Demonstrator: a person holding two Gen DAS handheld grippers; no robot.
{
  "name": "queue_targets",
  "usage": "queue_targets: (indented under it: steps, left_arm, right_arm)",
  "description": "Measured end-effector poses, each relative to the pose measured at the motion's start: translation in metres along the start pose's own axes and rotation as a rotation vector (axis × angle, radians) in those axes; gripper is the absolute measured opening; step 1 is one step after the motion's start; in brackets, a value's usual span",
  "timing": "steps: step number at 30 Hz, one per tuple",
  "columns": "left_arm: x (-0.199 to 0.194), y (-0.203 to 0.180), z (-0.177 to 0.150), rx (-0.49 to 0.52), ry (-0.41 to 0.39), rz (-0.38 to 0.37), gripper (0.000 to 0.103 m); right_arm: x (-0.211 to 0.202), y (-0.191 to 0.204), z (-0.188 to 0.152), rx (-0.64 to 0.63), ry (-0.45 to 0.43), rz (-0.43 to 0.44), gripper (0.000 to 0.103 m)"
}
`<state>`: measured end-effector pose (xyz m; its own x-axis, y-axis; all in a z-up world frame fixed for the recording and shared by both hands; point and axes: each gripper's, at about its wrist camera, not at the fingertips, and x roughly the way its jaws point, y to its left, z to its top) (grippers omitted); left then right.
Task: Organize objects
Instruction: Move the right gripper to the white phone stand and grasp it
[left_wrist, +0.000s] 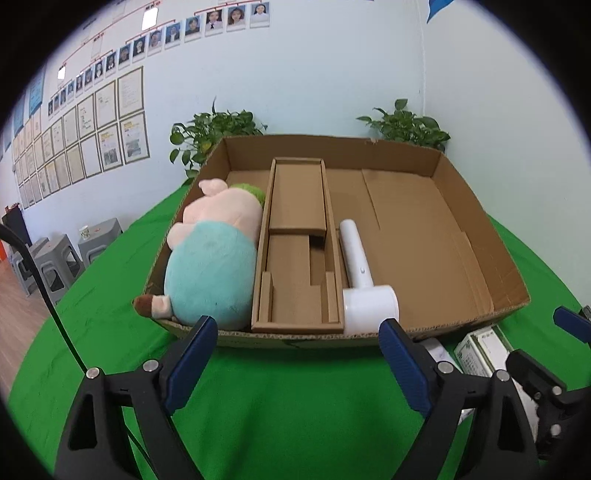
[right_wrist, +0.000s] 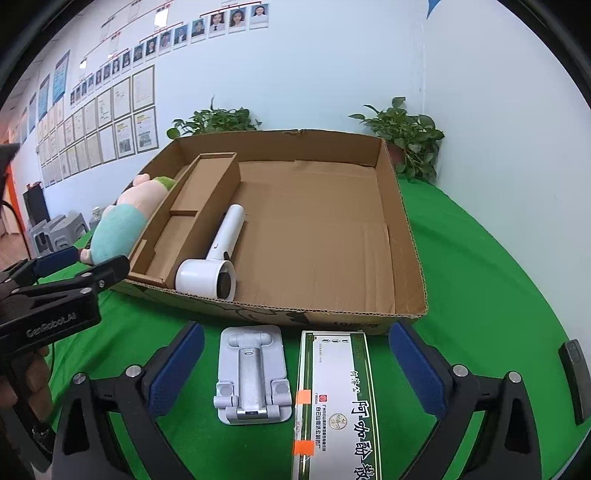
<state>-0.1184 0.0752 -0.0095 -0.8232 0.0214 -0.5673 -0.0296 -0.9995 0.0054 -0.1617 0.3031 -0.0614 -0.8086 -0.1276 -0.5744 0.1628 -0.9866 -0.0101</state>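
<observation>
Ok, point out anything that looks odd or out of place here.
Nothing is spilled or broken. The plush toy bulges over the left wall of the box, one foot hanging past the near corner. The phone stand and the medicine carton lie outside on the cloth, not yet packed.

Readable text in view

"GenRobot.AI" is showing in pale letters on the left gripper body; large Chinese characters, seen upside down, are running along the green-and-white box, and its smaller print is staying too fine to read.
</observation>
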Motion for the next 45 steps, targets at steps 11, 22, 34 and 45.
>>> queue_targets:
  steps: [11,22,34,45]
  left_arm:
    - [0.008,0.006,-0.032,0.021,0.125,-0.166,0.089]
    - [0.011,0.009,-0.037,0.022,0.148,-0.159,0.089]
    - [0.011,0.017,-0.040,0.003,0.171,-0.147,0.089]
    - [0.014,0.006,-0.051,-0.016,0.287,-0.366,0.089]
  right_arm:
    - [0.009,0.040,-0.046,-0.061,0.168,0.438,0.102]
    - [0.047,0.011,-0.050,-0.037,0.245,0.232,0.102]
    - [0.080,0.040,-0.037,-0.143,0.284,0.159,0.091]
    - [0.031,0.048,-0.062,-0.148,0.305,0.249,0.044]
